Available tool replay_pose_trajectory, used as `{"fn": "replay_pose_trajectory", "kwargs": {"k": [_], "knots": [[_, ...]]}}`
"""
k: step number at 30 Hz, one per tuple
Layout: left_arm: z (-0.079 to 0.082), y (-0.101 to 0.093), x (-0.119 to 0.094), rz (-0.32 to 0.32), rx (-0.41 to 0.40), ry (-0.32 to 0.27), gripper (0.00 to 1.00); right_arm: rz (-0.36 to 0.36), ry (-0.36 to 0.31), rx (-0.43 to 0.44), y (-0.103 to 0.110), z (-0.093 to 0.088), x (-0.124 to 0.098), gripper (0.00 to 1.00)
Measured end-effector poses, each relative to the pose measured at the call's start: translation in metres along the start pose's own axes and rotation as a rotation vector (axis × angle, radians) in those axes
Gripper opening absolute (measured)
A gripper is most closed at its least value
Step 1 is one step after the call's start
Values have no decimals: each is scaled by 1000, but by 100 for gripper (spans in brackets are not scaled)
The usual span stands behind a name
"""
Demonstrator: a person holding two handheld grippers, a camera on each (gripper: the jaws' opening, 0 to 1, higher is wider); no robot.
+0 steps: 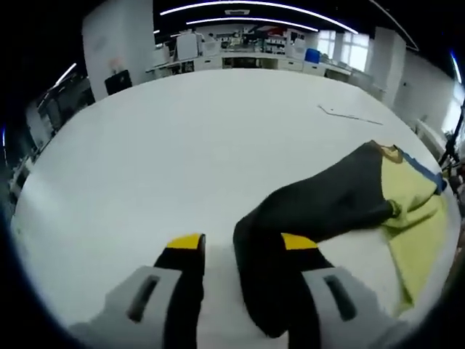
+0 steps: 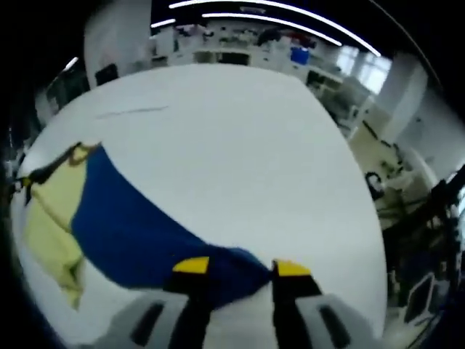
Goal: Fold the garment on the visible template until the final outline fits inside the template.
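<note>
Garment [image 1: 320, 203] lies on the white table [image 1: 182, 145], its sleeves between both parted tongs.

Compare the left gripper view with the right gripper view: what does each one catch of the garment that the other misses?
Left gripper view alone: the garment's black sleeve, running down between the left gripper jaws, which stand apart.

Right gripper view alone: the broad blue sleeve, its end lying between the right gripper jaws, also apart.

Both: the yellow body of the garment, the white table under it, and the lit room beyond. Whether either gripper pinches cloth cannot be told.
</note>
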State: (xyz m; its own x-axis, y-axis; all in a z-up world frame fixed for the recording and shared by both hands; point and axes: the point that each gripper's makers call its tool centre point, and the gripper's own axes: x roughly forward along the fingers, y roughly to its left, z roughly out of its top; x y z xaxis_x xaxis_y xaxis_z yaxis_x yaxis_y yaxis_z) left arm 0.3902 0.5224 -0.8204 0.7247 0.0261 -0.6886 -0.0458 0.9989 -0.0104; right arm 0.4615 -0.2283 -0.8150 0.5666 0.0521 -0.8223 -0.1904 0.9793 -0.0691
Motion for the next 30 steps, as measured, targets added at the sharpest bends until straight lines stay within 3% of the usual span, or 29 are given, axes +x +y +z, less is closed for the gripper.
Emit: {"fn": "replay_pose_trajectory", "kwargs": {"k": [7, 10, 14, 20, 30], "knots": [[15, -21, -6, -40, 18, -32, 60, 84, -74, -29, 21, 20, 0, 58], [22, -30, -7, -66, 30, -53, 63, 117, -101, -49, 32, 26, 0, 64], [36, -50, -10, -113, 49, -90, 66, 190, -153, -55, 65, 38, -6, 77], [41, -86, -23, -182, 103, -117, 70, 284, -150, -98, 103, 37, -14, 87], [27, -129, -49, -289, 174, -163, 71, 363, -145, -137, 151, 13, -38, 88]]}}
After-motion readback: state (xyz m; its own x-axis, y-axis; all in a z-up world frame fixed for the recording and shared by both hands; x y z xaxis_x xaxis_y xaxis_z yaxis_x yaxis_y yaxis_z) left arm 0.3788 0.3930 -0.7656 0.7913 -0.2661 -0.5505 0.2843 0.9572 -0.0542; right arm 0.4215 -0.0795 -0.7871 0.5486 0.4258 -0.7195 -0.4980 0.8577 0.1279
